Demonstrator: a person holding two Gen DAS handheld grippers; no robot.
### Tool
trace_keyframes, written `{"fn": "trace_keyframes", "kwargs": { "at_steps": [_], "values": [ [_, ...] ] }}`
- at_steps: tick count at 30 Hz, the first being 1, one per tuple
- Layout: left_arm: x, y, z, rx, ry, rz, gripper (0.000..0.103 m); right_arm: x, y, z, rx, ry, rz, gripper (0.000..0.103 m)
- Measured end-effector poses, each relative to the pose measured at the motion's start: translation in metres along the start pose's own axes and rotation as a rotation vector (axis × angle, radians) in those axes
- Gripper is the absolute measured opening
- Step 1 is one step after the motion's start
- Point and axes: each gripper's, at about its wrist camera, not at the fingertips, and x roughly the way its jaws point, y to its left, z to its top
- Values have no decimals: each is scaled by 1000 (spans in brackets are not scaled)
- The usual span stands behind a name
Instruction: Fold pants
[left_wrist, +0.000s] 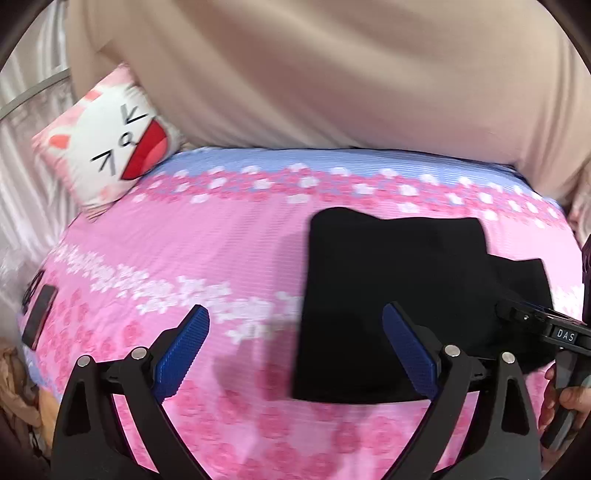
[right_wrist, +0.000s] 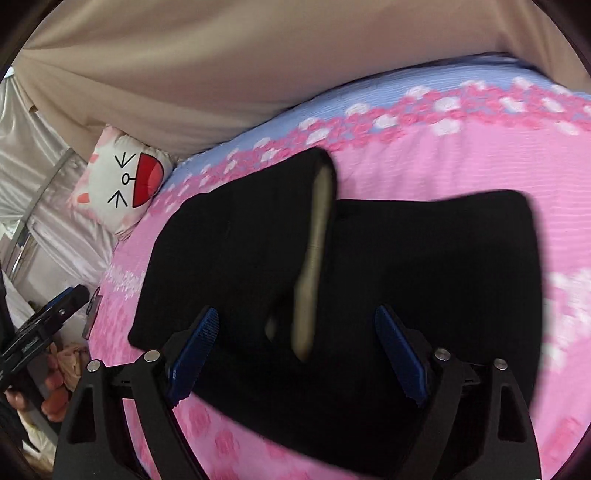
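Note:
The black pants (left_wrist: 399, 280) lie folded on a pink flowered bedspread (left_wrist: 184, 258). My left gripper (left_wrist: 295, 343) is open and empty, just above the bed at the pants' left edge. My right gripper (right_wrist: 295, 343) is open and empty, right over the pants (right_wrist: 406, 277). In the right wrist view a tan strip (right_wrist: 314, 266), a lining or label, shows along a fold in the pants. The right gripper's body shows at the right edge of the left wrist view (left_wrist: 546, 328). The left gripper's body shows at the left edge of the right wrist view (right_wrist: 44, 321).
A white and pink cat-face pillow (left_wrist: 110, 144) lies at the bed's far left corner. A beige curtain (left_wrist: 332, 74) hangs behind the bed. A dark flat phone-like object (left_wrist: 38, 317) lies near the bed's left edge. Shiny pale fabric (right_wrist: 48, 206) hangs to the left.

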Motion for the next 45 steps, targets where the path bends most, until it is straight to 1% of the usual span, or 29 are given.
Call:
{"fn": "trace_keyframes", "kwargs": {
  "at_steps": [1, 2, 5, 7, 8, 10, 11, 12, 14, 15, 16, 18, 19, 20, 22, 23, 27, 28, 29, 30, 31, 32, 34, 37, 39, 41, 43, 44, 45],
  "values": [
    [2, 5, -1, -6, 2, 8, 93, 4, 9, 1, -17, 4, 38, 42],
    [7, 12, -1, -15, 8, 16, 93, 7, 18, 3, -27, 16, 46, 24],
    [16, 26, 0, -35, 28, 8, 93, -10, 44, 9, -87, -36, 34, 16],
    [18, 30, 0, -49, 40, -21, 93, -50, 61, 10, -125, -130, 10, 14],
    [17, 31, -1, -53, 41, -39, 93, -77, 69, 7, -156, -186, -21, 10],
    [19, 31, -1, -54, 39, -75, 93, -112, 68, 0, -177, -248, -105, 9],
    [20, 30, -2, -50, 40, -86, 96, -120, 63, -3, -171, -260, -146, 9],
    [23, 26, -4, -43, 40, -101, 98, -126, 50, -9, -155, -253, -230, 9],
    [32, 17, -8, -27, 57, -117, 98, -118, 15, -22, -81, -188, -371, 12],
    [36, 13, -9, -19, 70, -126, 98, -103, -13, -33, -5, -108, -433, 12],
    [40, 8, -10, -13, 83, -133, 98, -97, -28, -41, 54, -73, -442, 17],
    [43, 2, -11, -6, 90, -145, 98, -99, -39, -50, 157, -80, -338, 20],
    [42, 0, -12, -2, 88, -148, 98, -101, -37, -48, 174, -95, -264, 30],
    [42, -1, -12, 0, 85, -148, 98, -102, -33, -44, 176, -105, -210, 51],
    [41, -3, -13, -3, 83, -149, 98, -101, -20, -28, 138, -131, -112, 74],
    [41, -4, -14, -7, 87, -150, 98, -93, -14, -19, 103, -120, -91, 74],
    [39, -7, -18, 9, 93, -127, 98, -40, -14, 11, 62, -14, -93, 74],
    [39, -7, -18, 15, 95, -119, 98, -27, -14, 12, 61, 14, -97, 71],
    [39, -8, -19, 18, 98, -113, 98, -14, -13, 12, 57, 34, -100, 55],
    [40, -9, -20, 22, 104, -107, 98, -11, -8, 11, 38, 29, -104, 45],
    [41, -9, -20, 26, 108, -104, 98, -10, -1, 7, 8, 18, -105, 27],
    [43, -10, -21, 32, 114, -96, 98, -13, 11, 8, -24, 0, -98, 15],
    [45, -11, -20, 38, 119, -90, 98, -31, 24, 8, -61, -53, -60, 13],
    [47, -14, -19, 42, 121, -103, 98, -73, 39, 11, -109, -158, -107, 13],
    [47, -16, -19, 48, 117, -115, 98, -96, 32, 8, -103, -197, -163, 13],
    [49, -19, -20, 52, 119, -127, 98, -99, 13, 3, -69, -184, -238, 16],
    [54, -25, -21, 56, 131, -142, 98, -74, -23, -5, 5, -92, -347, 19],
    [55, -27, -21, 58, 137, -145, 98, -67, -34, -9, 33, -72, -354, 25],
    [56, -30, -21, 61, 140, -146, 98, -66, -44, -15, 88, -90, -296, 26]
  ]
}}
